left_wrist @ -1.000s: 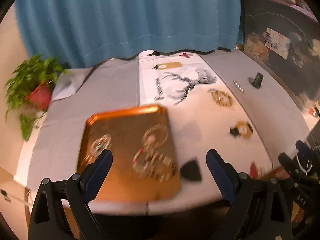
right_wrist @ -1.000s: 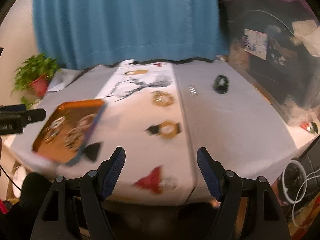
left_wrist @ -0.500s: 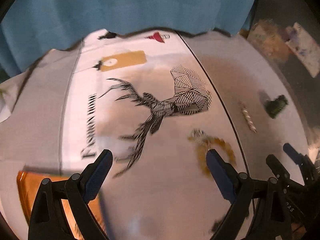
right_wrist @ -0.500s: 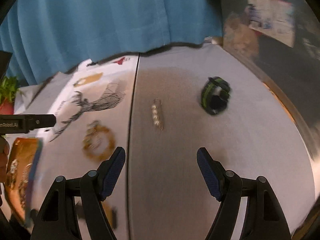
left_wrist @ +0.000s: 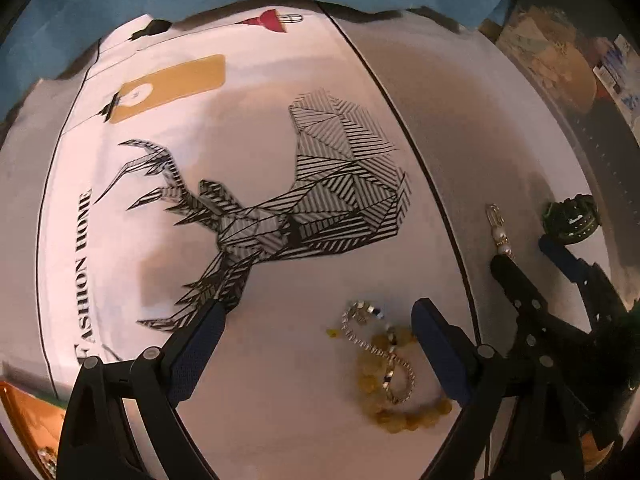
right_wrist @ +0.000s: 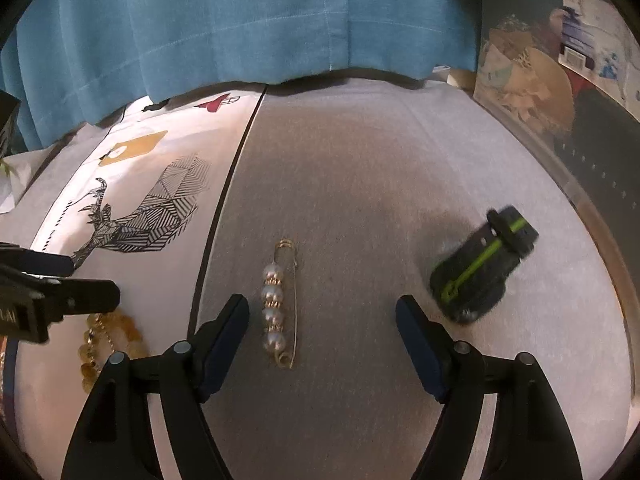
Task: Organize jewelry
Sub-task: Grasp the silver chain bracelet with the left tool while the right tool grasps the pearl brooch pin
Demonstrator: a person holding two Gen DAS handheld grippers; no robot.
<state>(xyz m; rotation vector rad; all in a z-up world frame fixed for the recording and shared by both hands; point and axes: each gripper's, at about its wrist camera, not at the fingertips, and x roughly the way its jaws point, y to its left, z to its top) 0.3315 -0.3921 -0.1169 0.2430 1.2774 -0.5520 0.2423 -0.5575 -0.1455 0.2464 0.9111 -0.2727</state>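
A yellow bead bracelet tangled with a silver chain [left_wrist: 386,372] lies on the white cloth, just inside my open left gripper's [left_wrist: 320,320] right finger; it also shows in the right wrist view [right_wrist: 106,336]. A gold pin with several pearls [right_wrist: 278,304] lies on the grey cloth, between the fingers of my open right gripper [right_wrist: 322,314], nearer the left one; it also shows in the left wrist view [left_wrist: 500,232]. A black and green watch [right_wrist: 484,266] lies to the right. The orange tray's corner [left_wrist: 24,412] sits at lower left.
The tablecloth carries a striped deer print [left_wrist: 288,216] and a mustard tag print [left_wrist: 168,86]. A blue curtain [right_wrist: 240,20] hangs behind the table. A dark clear-plastic bin [right_wrist: 580,92] stands along the right edge. The right gripper [left_wrist: 560,300] appears in the left wrist view.
Both grippers have moved forward and down over the table. The tray has slid out of the left view; the bracelet and the pearl pin now lie between the fingers.
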